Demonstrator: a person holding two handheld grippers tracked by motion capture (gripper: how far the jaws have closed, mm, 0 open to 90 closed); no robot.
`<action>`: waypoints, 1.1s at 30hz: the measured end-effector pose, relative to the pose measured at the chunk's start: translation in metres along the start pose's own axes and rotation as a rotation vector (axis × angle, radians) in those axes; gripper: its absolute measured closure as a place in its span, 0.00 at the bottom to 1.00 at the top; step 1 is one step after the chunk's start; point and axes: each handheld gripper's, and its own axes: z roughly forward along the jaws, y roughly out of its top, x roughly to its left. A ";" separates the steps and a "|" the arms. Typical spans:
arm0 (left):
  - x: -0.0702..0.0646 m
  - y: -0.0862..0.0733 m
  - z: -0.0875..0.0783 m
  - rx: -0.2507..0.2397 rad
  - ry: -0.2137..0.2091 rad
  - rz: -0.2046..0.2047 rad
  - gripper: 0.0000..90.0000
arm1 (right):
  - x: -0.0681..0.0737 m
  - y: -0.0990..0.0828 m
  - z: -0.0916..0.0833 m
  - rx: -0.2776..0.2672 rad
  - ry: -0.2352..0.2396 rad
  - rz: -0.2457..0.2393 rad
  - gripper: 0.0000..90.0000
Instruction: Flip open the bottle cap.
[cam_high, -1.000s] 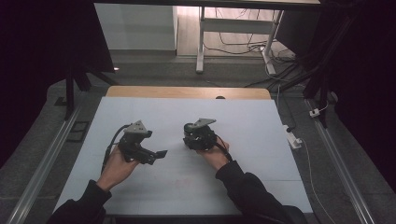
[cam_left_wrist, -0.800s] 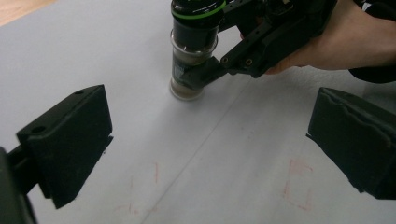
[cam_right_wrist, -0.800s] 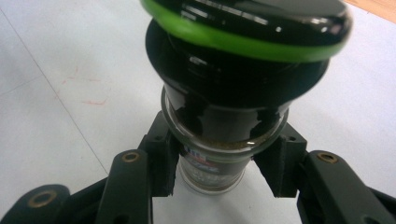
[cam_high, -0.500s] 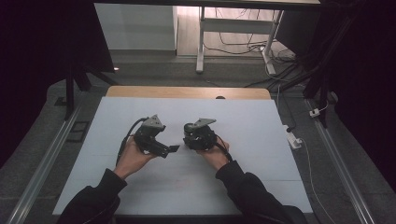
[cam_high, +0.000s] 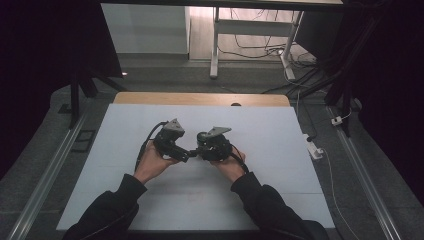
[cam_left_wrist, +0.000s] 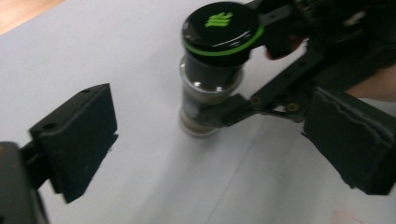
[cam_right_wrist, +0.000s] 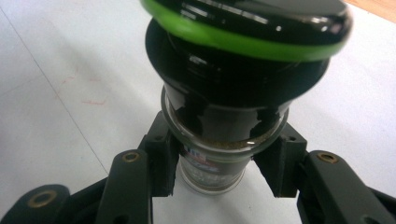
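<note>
A glass spice jar (cam_right_wrist: 219, 154) with a glossy black cap and a green ring (cam_left_wrist: 219, 28) stands upright on the white table (cam_high: 280, 130). My right gripper (cam_right_wrist: 224, 163) is shut on the jar's glass body below the cap, one pad (cam_right_wrist: 161, 163) on each side. My left gripper (cam_left_wrist: 217, 116) is open, its jaws wide apart, with the jar a little ahead between them and untouched. In the high view the left gripper (cam_high: 186, 154) and the right gripper (cam_high: 201, 149) meet tip to tip at the table's middle. From the left gripper view, the right gripper (cam_left_wrist: 280, 93) shows clamped on the jar.
A wooden strip (cam_high: 200, 98) runs along the table's far edge. A white power strip (cam_high: 314, 150) and cables lie on the floor to the right. Metal rails (cam_high: 45, 170) flank the table. Faint red marks (cam_right_wrist: 88, 100) are on the surface.
My left gripper has moved right across the table until its tips are at the right gripper and the jar. The right gripper has stayed put with the jar.
</note>
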 end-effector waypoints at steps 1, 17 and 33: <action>0.001 -0.001 0.000 -0.001 0.001 -0.002 0.09 | 0.000 0.000 0.000 0.000 0.000 0.000 0.59; -0.009 0.003 0.005 0.041 -0.055 0.056 0.98 | 0.000 0.000 0.000 0.001 -0.001 -0.002 0.59; -0.012 0.008 0.004 0.018 -0.046 0.043 0.99 | 0.000 0.000 0.000 0.000 0.001 -0.002 0.59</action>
